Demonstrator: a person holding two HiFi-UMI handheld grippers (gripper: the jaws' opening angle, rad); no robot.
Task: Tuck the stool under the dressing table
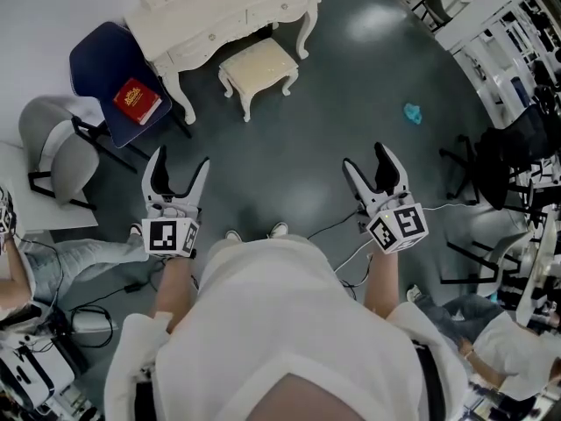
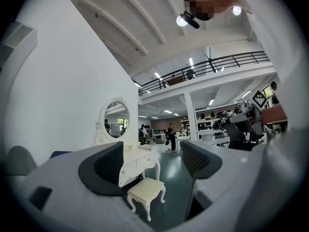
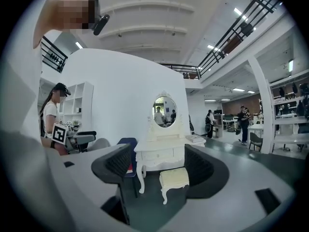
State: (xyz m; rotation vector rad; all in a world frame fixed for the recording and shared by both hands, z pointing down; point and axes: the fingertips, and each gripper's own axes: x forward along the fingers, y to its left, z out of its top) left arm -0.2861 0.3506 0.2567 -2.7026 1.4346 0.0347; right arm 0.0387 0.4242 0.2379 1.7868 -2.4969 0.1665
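Currently I hold both tongs out level in front of my body, one in each hand. The left gripper [image 1: 181, 161] is released: its jaws stand wide apart and nothing is between the pads. The right gripper [image 1: 365, 157] is likewise released, with its jaws spread and empty. Neither tool touches any object.

Below the tongs, my shoes [image 1: 278, 230] stand on the dark grey floor [image 1: 298, 156]. A stretch of bare floor separates both grippers from the furniture.

To my left, near the left gripper, stands a grey chair [image 1: 57, 147]. Just beyond it is a blue chair [image 1: 101, 64] with a red book [image 1: 136, 101] lying flat on its seat. To my right, a small teal object [image 1: 413, 112] lies on the floor; I cannot tell what it is.

The stool [image 1: 259, 67] stands upright on its four curved legs, well apart from both tongs. It is cream-white with a padded seat. It is positioned at the front of the dressing table [image 1: 228, 11], toward the table's right front leg. Its far edge meets the table's front edge, and most of the seat remains out in the open. Each gripper view frames the stool in the distance between the open jaws.

The dressing table is white, has drawers, and stands against the white wall. An oval mirror [image 3: 164, 111] rises from its top.
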